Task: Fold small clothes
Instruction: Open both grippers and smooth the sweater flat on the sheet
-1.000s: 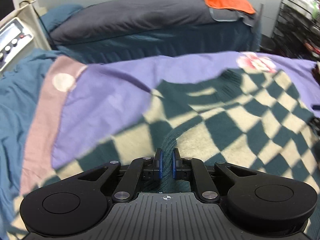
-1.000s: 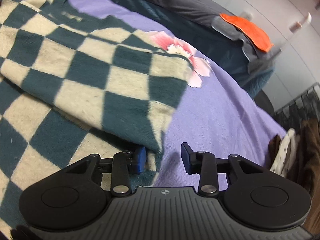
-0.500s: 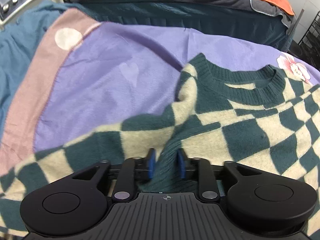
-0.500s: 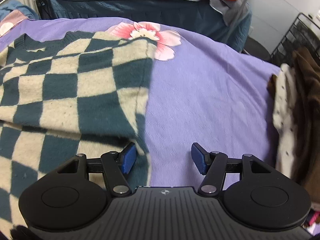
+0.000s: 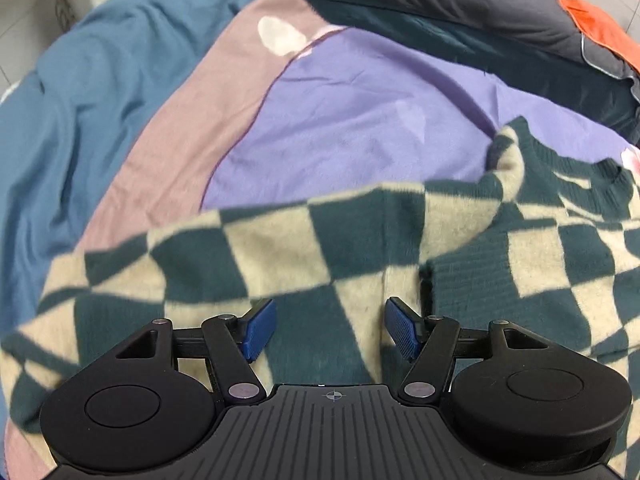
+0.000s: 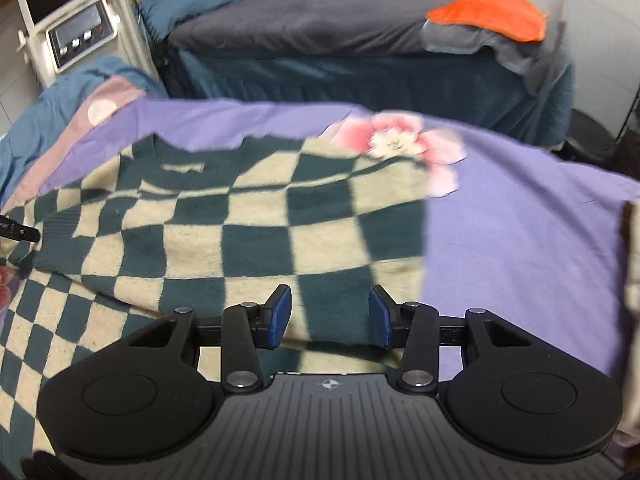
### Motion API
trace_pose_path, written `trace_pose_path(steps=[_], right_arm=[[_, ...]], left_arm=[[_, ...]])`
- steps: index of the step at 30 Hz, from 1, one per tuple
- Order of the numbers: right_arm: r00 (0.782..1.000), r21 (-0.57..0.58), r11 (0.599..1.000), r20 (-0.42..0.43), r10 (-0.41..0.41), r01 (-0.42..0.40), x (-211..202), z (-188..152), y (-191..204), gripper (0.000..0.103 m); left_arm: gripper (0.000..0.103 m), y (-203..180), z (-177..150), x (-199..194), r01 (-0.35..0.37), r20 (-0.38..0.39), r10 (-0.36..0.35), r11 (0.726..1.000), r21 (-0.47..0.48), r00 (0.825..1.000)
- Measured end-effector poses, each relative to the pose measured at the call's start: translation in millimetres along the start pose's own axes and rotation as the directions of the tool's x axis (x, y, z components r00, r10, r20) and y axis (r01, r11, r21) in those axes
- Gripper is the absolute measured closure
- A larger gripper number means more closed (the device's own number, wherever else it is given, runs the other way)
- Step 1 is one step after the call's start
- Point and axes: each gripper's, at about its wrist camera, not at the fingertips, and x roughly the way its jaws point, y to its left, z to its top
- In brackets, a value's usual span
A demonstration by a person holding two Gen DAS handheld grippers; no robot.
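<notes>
On purple blanket (image 6: 520, 220) — checkered sweater (image 6: 248, 232) lying partly folded.
Both grippers, left (image 5: 330, 330) & right (image 6: 329, 316), wide apart, holding nothing — sweater directly beneath; collar ahead.

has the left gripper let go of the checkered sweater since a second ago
Yes. The left gripper, shut on the checkered sweater a second ago, now stands open above it, while the sweater lies on the purple blanket.

Looks like a treatment room: two narrow beds, a purple blanket (image 6: 520, 216), a dark cover (image 6: 304, 24), a machine with buttons (image 6: 80, 36).
</notes>
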Motion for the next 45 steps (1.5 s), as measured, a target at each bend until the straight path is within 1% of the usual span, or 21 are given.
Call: trace_pose_path(steps=[3,5,8,11,13,18,21,23,25,27,30,32,34,35,37,38,39,40,41,43,45], right_arm=[[0.994,0.042,0.999,-0.108,-0.027,0.032,33,-3,0,0.053],[0.996,0.029,0.999,-0.084,-0.042,0.044,36,-5,4,0.049],[0.992,0.012,0.998,-0.106,-0.064,0.066,33,-2,12,0.047],[0.997,0.055,0.998,-0.077,-0.024,0.028,11,-2,13,0.044],[0.998,0.080,0.997,-0.054,-0.010,0.015,-10,-8,15,0.033],[0.998,0.149,0.989,-0.048,0.027,-0.019,-60,-44,8,0.030],[0.996,0.140,0.990,-0.085,0.007,0.005,-78,-67,6,0.030],[0.993,0.159,0.987,-0.114,-0.004,0.022,-86,-79,3,0.030],[0.991,0.181,0.983,-0.135,-0.012,0.037,-90,-85,-1,0.030],[0.989,0.193,0.979,-0.144,-0.034,0.062,-94,-88,-3,0.029],[0.988,0.204,0.976,-0.142,-0.054,0.083,-99,-90,-4,0.025],[0.987,0.212,0.973,-0.150,-0.060,0.092,-99,-92,-4,0.024],[0.984,0.222,0.970,-0.169,-0.058,0.096,-95,-95,-3,0.024],[0.983,0.223,0.970,-0.177,-0.055,0.095,-93,-96,-2,0.024],[0.981,0.220,0.971,-0.189,-0.050,0.092,-87,-97,2,0.024],[0.980,0.221,0.971,-0.194,-0.048,0.091,-85,-97,4,0.024],[0.979,0.226,0.970,-0.197,-0.044,0.089,-84,-96,6,0.024],[0.980,0.230,0.969,-0.196,-0.040,0.085,-83,-94,8,0.024],[0.980,0.232,0.969,-0.194,-0.036,0.081,-82,-92,10,0.024],[0.980,0.227,0.970,-0.197,-0.037,0.082,-78,-88,15,0.023],[0.980,0.227,0.971,-0.199,-0.031,0.077,-74,-84,18,0.023]], left_arm=[[0.000,-6,-8,2,-0.016,-0.010,0.017,0.999,0.031,1.000],[0.000,-8,-11,5,-0.024,-0.010,0.025,0.999,0.033,1.000],[0.000,-9,-10,2,-0.030,0.005,0.030,0.999,0.025,1.000],[0.000,-10,-16,-13,-0.016,0.038,0.015,1.000,0.016,0.999],[0.000,-6,-25,-29,0.020,0.077,-0.019,1.000,-0.017,0.997],[0.000,18,-46,-53,0.093,0.179,-0.067,0.986,-0.139,0.981],[0.000,21,-21,-54,0.100,0.226,-0.086,0.994,-0.052,0.970],[0.000,22,11,-49,0.069,0.254,-0.068,0.998,0.007,0.965],[0.000,31,48,-34,0.090,0.267,-0.097,0.995,0.036,0.959],[0.000,43,82,-12,0.125,0.227,-0.134,0.991,0.052,0.965],[0.000,58,113,26,0.197,0.097,-0.202,0.978,0.062,0.974],[0.000,57,115,45,0.268,0.011,-0.269,0.960,0.076,0.963],[0.000,39,105,53,0.295,-0.054,-0.290,0.940,0.174,0.955],[0.000,27,97,56,0.287,-0.072,-0.278,0.927,0.240,0.958],[0.000,10,79,57,0.240,-0.049,-0.237,0.913,0.331,0.970],[0.003,7,74,55,0.229,-0.023,-0.235,0.915,0.333,0.972],[0.009,5,71,52,0.255,-0.024,-0.261,0.912,0.321,0.965],[0.028,4,69,47,0.289,-0.030,-0.294,0.907,0.308,0.955],[0.031,1,65,42,0.303,-0.032,-0.309,0.900,0.314,0.951],[0.032,-8,54,33,0.309,-0.035,-0.319,0.874,0.376,0.947],[0.032,-11,45,29,0.321,-0.055,-0.327,0.862,0.392,0.944]])
